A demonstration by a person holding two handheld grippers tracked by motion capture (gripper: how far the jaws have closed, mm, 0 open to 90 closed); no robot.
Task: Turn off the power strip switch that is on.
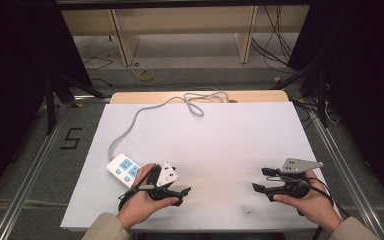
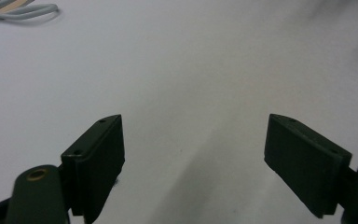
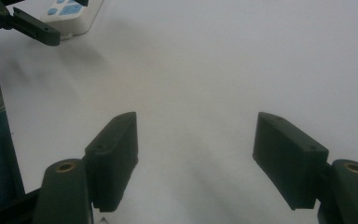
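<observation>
Power strip point(image 1: 123, 169) beside left claw point(image 1: 180, 192) | both claws agape, empty

A white-topped table point(image 1: 220, 145) stands on grey floor point(image 1: 30, 165), flanked by metal rails point(image 1: 27, 172). Beyond it, a pale wooden shelf unit point(image 1: 180, 25) and loose black cables point(image 1: 275, 45); dark curtains point(image 1: 15, 60) hang either side.

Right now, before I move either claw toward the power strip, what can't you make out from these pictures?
- Power strip: its near end is covered by the left hand and left claw in the high view; in the right gripper view the top edge cuts it off.
- Its sockets and switches: too small to tell their state.
- Grey cable: its far end, past the coil at the table's far edge, cannot be traced to a plug.
- Right claw: open, holding nothing.
</observation>
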